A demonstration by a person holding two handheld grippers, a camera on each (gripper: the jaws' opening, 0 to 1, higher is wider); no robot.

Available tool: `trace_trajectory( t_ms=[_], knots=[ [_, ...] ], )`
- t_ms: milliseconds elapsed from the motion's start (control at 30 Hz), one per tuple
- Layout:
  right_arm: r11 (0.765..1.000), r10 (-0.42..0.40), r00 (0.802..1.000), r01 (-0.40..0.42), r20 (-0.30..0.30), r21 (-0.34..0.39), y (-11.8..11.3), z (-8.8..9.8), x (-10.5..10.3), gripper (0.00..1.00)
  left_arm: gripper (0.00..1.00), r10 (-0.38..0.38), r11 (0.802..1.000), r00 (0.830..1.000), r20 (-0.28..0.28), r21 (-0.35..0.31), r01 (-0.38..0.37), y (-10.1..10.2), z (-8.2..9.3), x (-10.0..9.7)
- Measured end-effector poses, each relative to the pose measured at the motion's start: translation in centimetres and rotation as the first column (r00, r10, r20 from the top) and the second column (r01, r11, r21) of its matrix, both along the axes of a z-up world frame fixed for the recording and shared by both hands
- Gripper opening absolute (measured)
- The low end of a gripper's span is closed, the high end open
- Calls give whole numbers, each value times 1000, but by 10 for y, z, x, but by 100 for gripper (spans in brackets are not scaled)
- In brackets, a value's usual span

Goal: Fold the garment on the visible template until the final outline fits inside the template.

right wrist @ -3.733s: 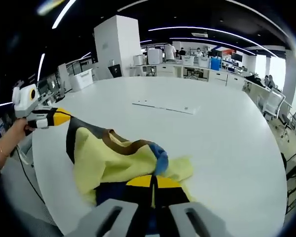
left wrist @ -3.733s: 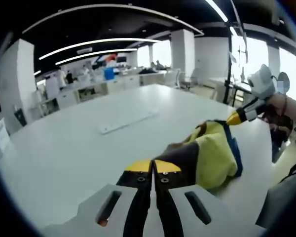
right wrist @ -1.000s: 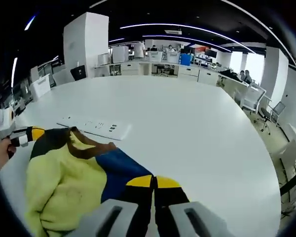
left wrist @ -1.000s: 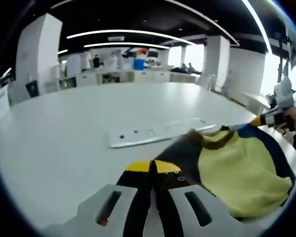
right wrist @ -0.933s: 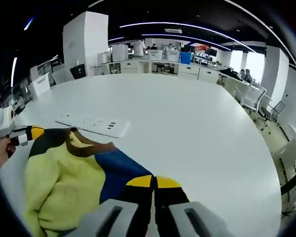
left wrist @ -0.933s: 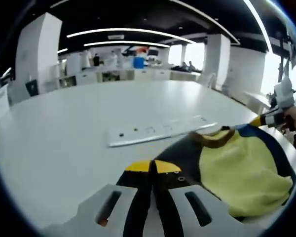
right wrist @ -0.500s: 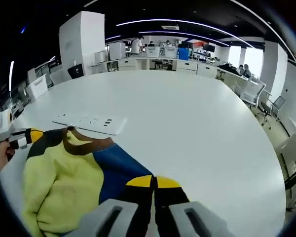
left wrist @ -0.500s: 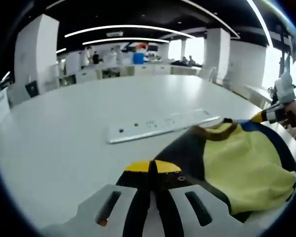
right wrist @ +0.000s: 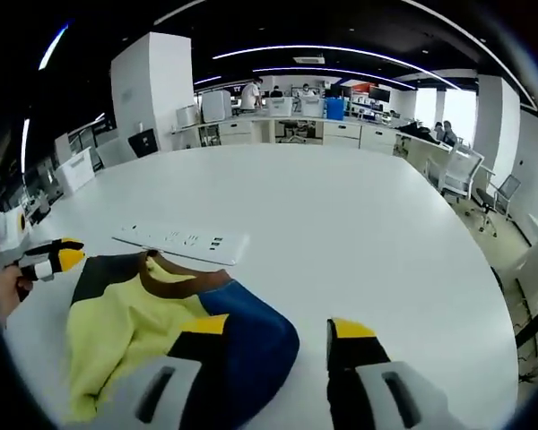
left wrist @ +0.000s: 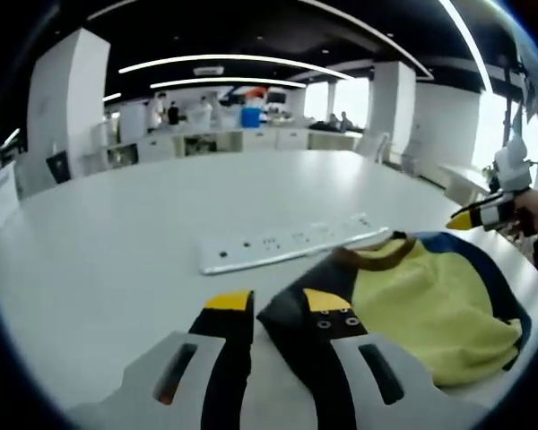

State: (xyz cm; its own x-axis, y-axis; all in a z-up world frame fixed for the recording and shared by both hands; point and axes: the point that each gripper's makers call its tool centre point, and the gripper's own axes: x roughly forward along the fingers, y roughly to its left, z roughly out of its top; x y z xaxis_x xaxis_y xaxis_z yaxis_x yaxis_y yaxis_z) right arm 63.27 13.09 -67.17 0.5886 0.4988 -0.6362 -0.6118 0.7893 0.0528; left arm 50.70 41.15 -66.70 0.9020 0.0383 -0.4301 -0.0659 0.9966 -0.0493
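One yellow, blue and dark garment (left wrist: 430, 305) is lying flat on the white table (left wrist: 117, 260), beside one white power strip (left wrist: 287, 246). The left tool (left wrist: 282, 309) and right tool (right wrist: 278, 333) are both gaping wide, gripping nothing.

I'm working in a big open-plan office: a wide white table (left wrist: 117, 260) runs out ahead of my tongs, with a flush white power strip (left wrist: 291, 244) of sockets set on its top. Long strip lights (left wrist: 224, 63) curve across a dark ceiling, thick white columns (right wrist: 143, 85) stand among rows of white desks (right wrist: 341, 130), and office chairs (right wrist: 457, 175) sit by bright windows (left wrist: 354, 90). People (right wrist: 249, 90) stand around the far desks, beside a blue bin (left wrist: 251, 116).
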Motion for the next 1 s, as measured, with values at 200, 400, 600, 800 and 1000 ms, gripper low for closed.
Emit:
trace_trajectory(
  t_ms=[200,400,600,800,1000],
  knots=[
    [998,48,997,-45,-54,44,8,13,-27,52,38,-50,999,999,5,16,50,-14,11,-17],
    [996,70,995,-65,-76,67,6,25,-48,56,46,-73,997,997,-5,30,74,-28,15,-35],
    [994,97,992,-93,-83,61,1,31,-72,56,49,-78,997,997,-19,21,78,-36,10,-50],
    [989,143,986,-138,-90,57,-1,29,-100,56,49,-68,998,997,-41,-3,68,-42,-1,-63],
    [983,182,978,-177,-103,54,-5,20,-124,54,45,-59,998,995,-84,-28,57,-49,-20,-76]
  ],
)
